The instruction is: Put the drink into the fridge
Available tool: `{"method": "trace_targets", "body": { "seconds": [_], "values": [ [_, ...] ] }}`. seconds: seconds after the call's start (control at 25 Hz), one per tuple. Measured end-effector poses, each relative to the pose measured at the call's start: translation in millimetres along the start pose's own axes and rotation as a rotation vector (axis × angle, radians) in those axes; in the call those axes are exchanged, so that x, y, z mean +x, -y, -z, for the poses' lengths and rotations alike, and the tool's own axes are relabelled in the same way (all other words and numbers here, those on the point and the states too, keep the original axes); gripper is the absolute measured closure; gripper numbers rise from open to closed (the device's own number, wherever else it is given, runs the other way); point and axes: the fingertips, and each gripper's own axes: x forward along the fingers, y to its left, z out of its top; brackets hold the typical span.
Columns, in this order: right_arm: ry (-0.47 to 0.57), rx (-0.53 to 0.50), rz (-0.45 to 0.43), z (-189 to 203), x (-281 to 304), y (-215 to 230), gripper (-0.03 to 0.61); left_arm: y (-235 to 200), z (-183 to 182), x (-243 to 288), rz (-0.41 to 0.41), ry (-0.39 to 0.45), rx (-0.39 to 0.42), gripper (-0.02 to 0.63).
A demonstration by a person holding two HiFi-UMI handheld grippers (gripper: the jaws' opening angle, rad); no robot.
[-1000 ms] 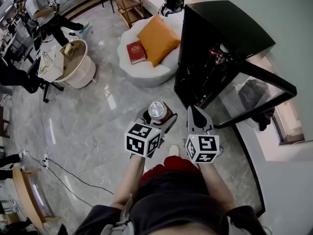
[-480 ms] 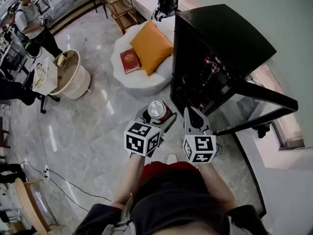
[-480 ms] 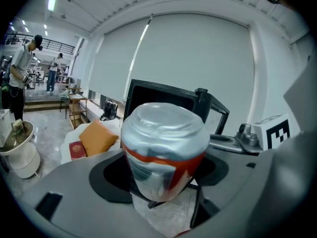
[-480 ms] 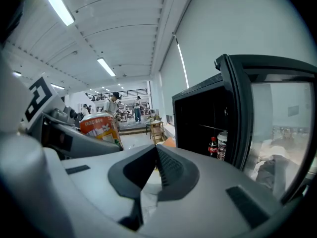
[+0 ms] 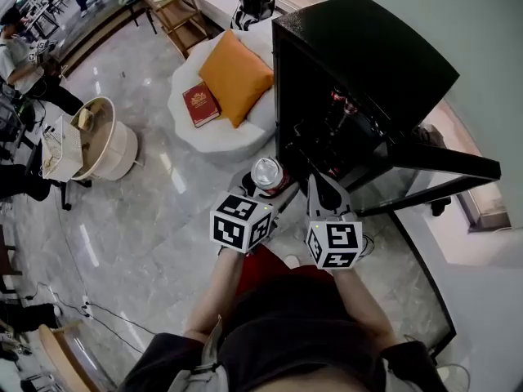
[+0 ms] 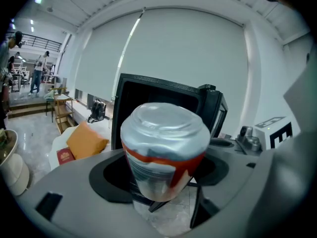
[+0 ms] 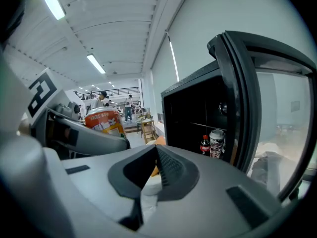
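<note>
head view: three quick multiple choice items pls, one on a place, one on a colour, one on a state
1. Where does the red book lie?
A on the white seat, beside the cushion
B under that seat
C on top of the cushion

2. What colour is the cushion?
A green
B blue
C orange

3. How is the fridge door?
A shut
B open
C taken off

Answers: A, the book lies flat on the seat's top next to the cushion; C, the cushion is plainly orange; B, the door stands swung out and the dark inside shows.
</note>
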Motion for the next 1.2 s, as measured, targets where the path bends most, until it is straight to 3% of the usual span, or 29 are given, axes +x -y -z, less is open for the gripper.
{"method": "trace_targets", "body": {
  "seconds": [0.16, 0.64, 1.0, 1.2],
  "values": [
    [-0.013, 0.020, 0.059, 0.7, 27.7, 1.7, 0.561, -21.7, -10.9, 18.2, 0.066, -0.018, 0.032, 0.267],
    [-0.012, 0.161, 0.391, -3.7, 99.0, -1.8, 0.561, -92.1, -38.3, 57.0, 0.341, -0.149, 0.189, 0.267],
    [-0.042, 0.220, 0.619, 22.9, 99.0, 9.3, 0.561, -106.1, -27.5, 96.6, 0.486, -0.203, 0.286, 0.267],
    [-0.063, 0.237, 0.699, 45.9, 94.5, 24.6, 0.561, -100.5, -9.2, 127.5, 0.528, -0.223, 0.345, 0.267]
  ]
}}
